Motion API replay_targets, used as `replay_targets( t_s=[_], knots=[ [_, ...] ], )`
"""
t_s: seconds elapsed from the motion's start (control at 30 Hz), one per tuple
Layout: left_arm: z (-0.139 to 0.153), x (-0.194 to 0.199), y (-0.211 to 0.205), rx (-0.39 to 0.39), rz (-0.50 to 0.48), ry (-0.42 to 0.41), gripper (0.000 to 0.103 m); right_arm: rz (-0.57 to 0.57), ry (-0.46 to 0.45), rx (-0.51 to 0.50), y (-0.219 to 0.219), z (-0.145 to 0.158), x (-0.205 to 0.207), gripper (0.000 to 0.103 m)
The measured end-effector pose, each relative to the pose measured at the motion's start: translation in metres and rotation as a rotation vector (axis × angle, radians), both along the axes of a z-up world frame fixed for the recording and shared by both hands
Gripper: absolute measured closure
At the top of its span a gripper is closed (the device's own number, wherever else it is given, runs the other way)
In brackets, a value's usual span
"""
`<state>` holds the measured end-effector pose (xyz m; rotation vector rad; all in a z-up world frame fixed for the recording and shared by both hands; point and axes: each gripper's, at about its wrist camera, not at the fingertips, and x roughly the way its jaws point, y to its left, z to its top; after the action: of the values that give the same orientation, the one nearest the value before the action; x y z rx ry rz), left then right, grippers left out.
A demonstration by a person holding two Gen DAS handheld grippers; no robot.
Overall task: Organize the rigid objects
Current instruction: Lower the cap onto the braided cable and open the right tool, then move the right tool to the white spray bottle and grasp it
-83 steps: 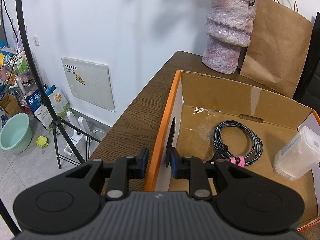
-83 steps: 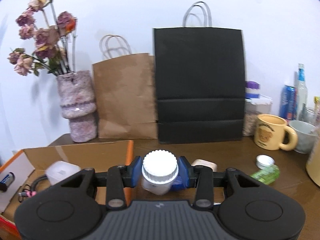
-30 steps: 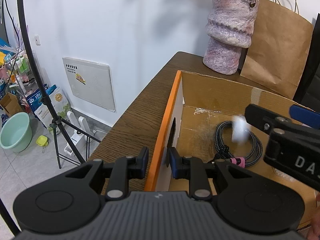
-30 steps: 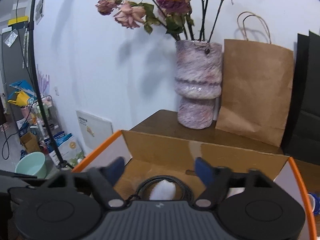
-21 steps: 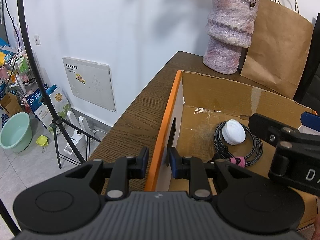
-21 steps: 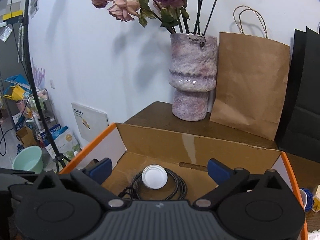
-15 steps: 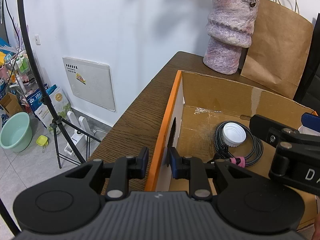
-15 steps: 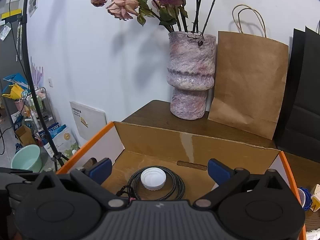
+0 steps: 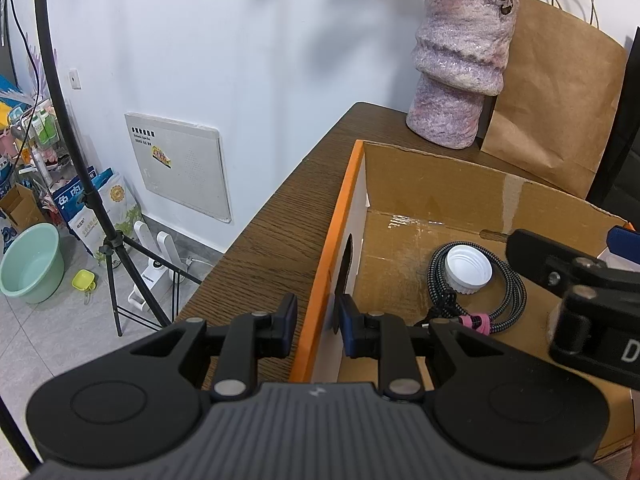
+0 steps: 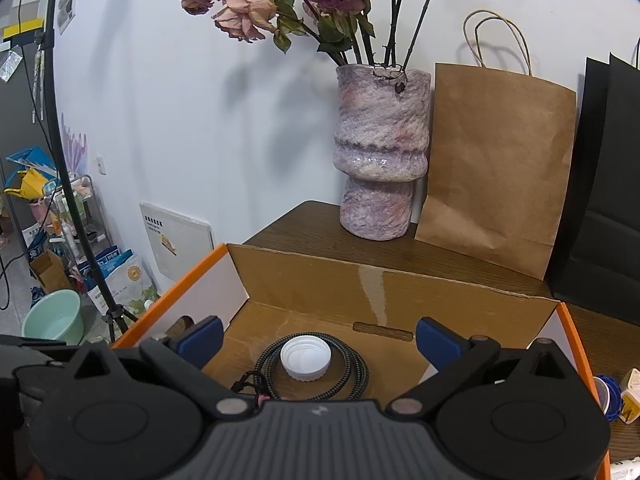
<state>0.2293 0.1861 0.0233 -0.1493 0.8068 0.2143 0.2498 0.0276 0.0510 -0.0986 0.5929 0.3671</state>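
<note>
Left wrist view: the left gripper (image 9: 313,322) is clenched on the near side wall of the cardboard box (image 9: 436,184), one pad outside the orange edge and one inside, steadying it on the wooden table (image 9: 280,232). Inside, a white cap (image 9: 468,270) lies open side up within the ring of a coiled braided cable (image 9: 476,284), at about one o'clock from the clamped wall. The right gripper (image 9: 576,268) reaches in from three o'clock, above the box floor and clear of the cap.

Right wrist view: the right gripper (image 10: 318,338) is released, its blue pads spread wide with nothing between them. The cap (image 10: 306,358) sits directly ahead at twelve o'clock, resting on the box floor inside the cable (image 10: 312,368), apart from both pads. Beyond the box (image 10: 380,280), a mottled vase (image 10: 380,164) and a brown paper bag (image 10: 496,168) stand at twelve to one o'clock. At four o'clock, outside the box's right wall, a few small items (image 10: 618,396) lie on the table.

By my reading, the cap and cable are stowed, and those loose items at four o'clock remain to be sorted; what else is left I cannot tell.
</note>
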Motion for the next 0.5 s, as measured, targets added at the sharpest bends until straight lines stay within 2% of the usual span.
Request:
replay_targets(
  t_s=[0.27, 0.5],
  knots=[
    [0.0, 0.0, 0.0, -0.006, 0.002, -0.001, 0.08, -0.028, -0.003, 0.011, -0.021, 0.007, -0.008, 0.0],
    [-0.001, 0.0, 0.0, -0.009, 0.001, -0.001, 0.08, -0.075, -0.021, 0.026, -0.06, 0.014, -0.018, 0.0]
  ],
)
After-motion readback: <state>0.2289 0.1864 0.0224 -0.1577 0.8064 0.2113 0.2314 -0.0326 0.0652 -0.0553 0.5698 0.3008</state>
